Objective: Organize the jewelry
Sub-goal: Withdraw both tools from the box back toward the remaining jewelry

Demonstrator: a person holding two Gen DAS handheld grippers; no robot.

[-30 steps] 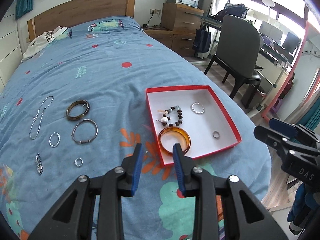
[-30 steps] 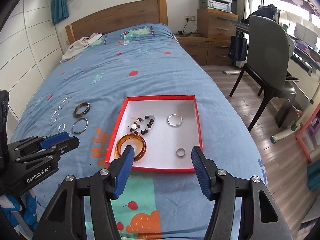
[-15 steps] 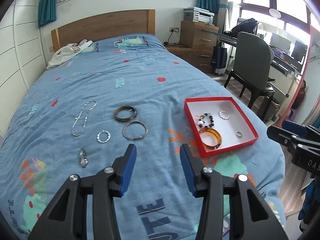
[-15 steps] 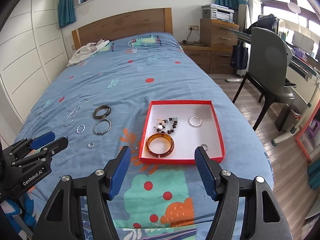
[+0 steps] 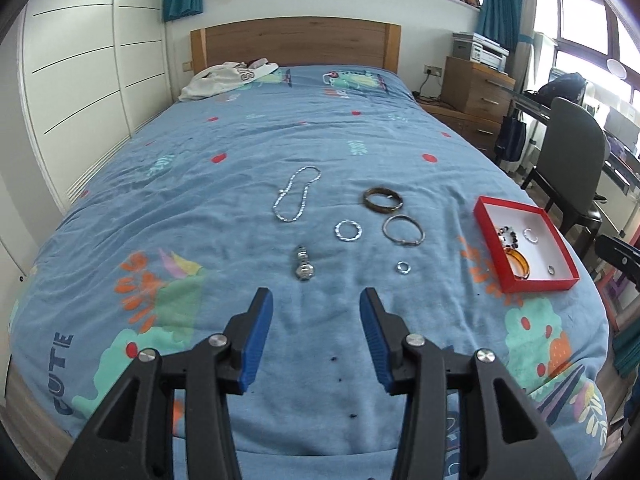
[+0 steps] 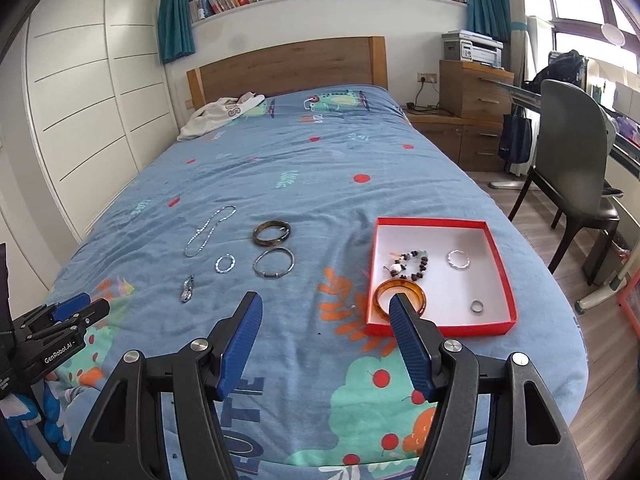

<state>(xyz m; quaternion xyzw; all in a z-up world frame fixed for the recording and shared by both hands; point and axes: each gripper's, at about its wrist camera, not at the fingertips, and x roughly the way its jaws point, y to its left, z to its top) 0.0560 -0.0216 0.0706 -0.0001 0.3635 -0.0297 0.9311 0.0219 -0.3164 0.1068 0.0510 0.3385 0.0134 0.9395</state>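
Left gripper: the black left gripper with blue pads [image 5: 316, 312] has its jaws apart with nothing between them; they have just been opening. It hangs over the blue patterned bedspread [image 5: 240, 152], short of the loose jewelry.
Silver chain necklace: the looped silver chain necklace [image 5: 297, 198] lies farthest left of the loose pieces, on the bedspread.
Silver wristwatch: a small silver wristwatch [image 5: 304, 268] lies nearer the gripper, below the chain.
Twisted ring-hoop: a silver twisted hoop [image 5: 348, 231] lies right of the chain.
Dark bangle: a dark brown stone-like bangle [image 5: 383, 200] lies beyond the thin silver metal bangle [image 5: 403, 230], close to it.
Small ring: a small silver ring [image 5: 403, 267] lies on the bedspread below the thin bangle.
Red box: the shallow red cardboard box with a white inside [image 6: 496, 248] sits near the bed's right edge, well apart from the loose pieces.
Box contents: a translucent amber bangle [image 6: 416, 291], a dark and pale beaded bracelet [image 6: 408, 264], a silver twisted hoop ring [image 6: 457, 259] and a small metal ring [image 6: 477, 306].
Right gripper: the black right gripper with blue pads [image 6: 326, 312] stands wide apart and empty, one pad showing in front of the box's near corner.
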